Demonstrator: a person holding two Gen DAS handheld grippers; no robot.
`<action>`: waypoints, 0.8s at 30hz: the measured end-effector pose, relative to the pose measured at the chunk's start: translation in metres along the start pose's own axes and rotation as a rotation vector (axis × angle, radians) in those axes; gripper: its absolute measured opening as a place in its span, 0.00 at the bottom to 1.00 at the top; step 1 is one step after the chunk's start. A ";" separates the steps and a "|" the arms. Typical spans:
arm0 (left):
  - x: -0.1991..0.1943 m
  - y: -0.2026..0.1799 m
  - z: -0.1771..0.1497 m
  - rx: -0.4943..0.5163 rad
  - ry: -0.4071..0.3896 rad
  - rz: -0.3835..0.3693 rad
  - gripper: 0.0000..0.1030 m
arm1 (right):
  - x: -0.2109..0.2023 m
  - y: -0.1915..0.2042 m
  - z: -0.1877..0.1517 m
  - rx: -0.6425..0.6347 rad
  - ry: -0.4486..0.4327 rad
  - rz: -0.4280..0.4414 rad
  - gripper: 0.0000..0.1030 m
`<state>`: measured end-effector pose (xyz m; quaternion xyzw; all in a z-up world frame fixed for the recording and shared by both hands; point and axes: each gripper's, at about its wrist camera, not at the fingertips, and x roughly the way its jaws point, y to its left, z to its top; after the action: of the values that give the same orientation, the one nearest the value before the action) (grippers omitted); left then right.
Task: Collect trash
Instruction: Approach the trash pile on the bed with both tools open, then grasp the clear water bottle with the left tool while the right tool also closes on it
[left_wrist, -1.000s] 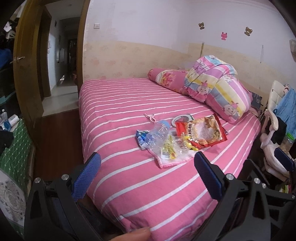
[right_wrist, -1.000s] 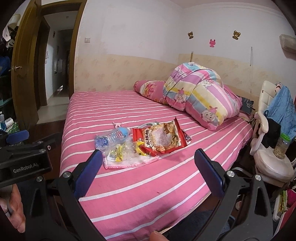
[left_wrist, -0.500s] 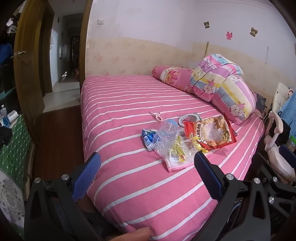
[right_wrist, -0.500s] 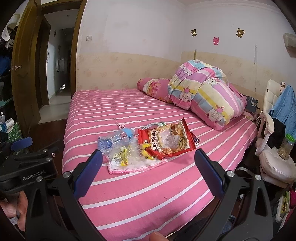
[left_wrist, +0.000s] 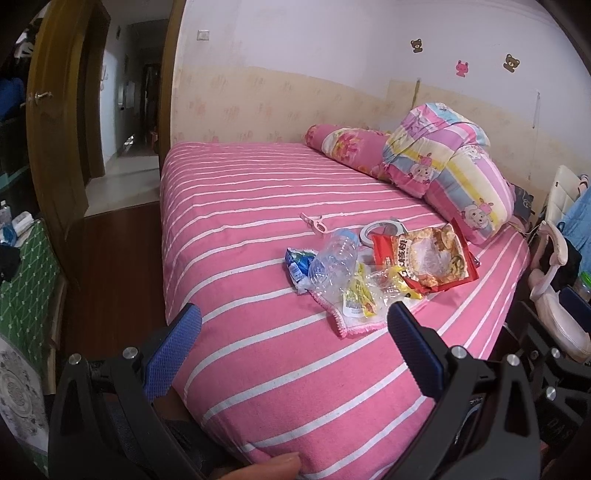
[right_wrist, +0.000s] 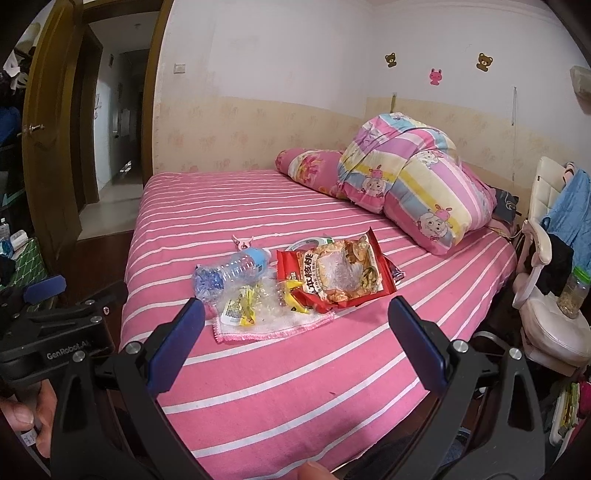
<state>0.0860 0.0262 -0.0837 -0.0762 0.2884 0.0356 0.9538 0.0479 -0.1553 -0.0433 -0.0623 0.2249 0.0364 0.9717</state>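
- I am holding both grippers short of the bed (right_wrist: 280, 387), over its near edge; the left gripper (left_wrist: 293, 332) has its fingers wide apart with nothing between them, and the right gripper (right_wrist: 295, 325) is standing just as open and empty.
- The trash is lying in one cluster toward the middle of the bed, nearer the near edge than the pillows (right_wrist: 417, 192).
- The clear plastic bottle (right_wrist: 231, 275) is lying on its side at the left of the cluster. I am judging it empty, light, springy and slick, so I am favouring a grip across the body near the cap end.
- The red snack bag (right_wrist: 340, 275) is lying flat at the right, partly over the tape roll (left_wrist: 380, 230). It looks thin and crinkly; I am aiming for a raised edge or corner.
- The small yellow wrappers (right_wrist: 245, 308) are sitting on a pink-edged cloth (right_wrist: 266, 330); they are flimsy, and pinching low risks catching the cloth.
- A blue wrapper (left_wrist: 297, 264) is lying against the bottle's base, on the side toward the bed's foot.
- A pink clip (right_wrist: 242, 242) is lying just beyond the bottle; I cannot tell if it counts as trash.
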 end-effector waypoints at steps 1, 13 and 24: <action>0.000 0.001 0.000 0.000 0.000 -0.001 0.95 | 0.001 0.000 0.000 -0.003 0.001 0.003 0.95; 0.011 0.004 -0.003 -0.012 0.009 -0.047 0.95 | 0.016 -0.008 -0.007 0.012 0.019 0.039 0.95; 0.035 -0.001 -0.001 0.005 0.016 -0.145 0.95 | 0.042 -0.023 0.006 0.139 0.062 0.280 0.95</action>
<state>0.1147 0.0257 -0.1034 -0.0949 0.2900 -0.0350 0.9517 0.0901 -0.1752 -0.0542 0.0359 0.2632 0.1540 0.9517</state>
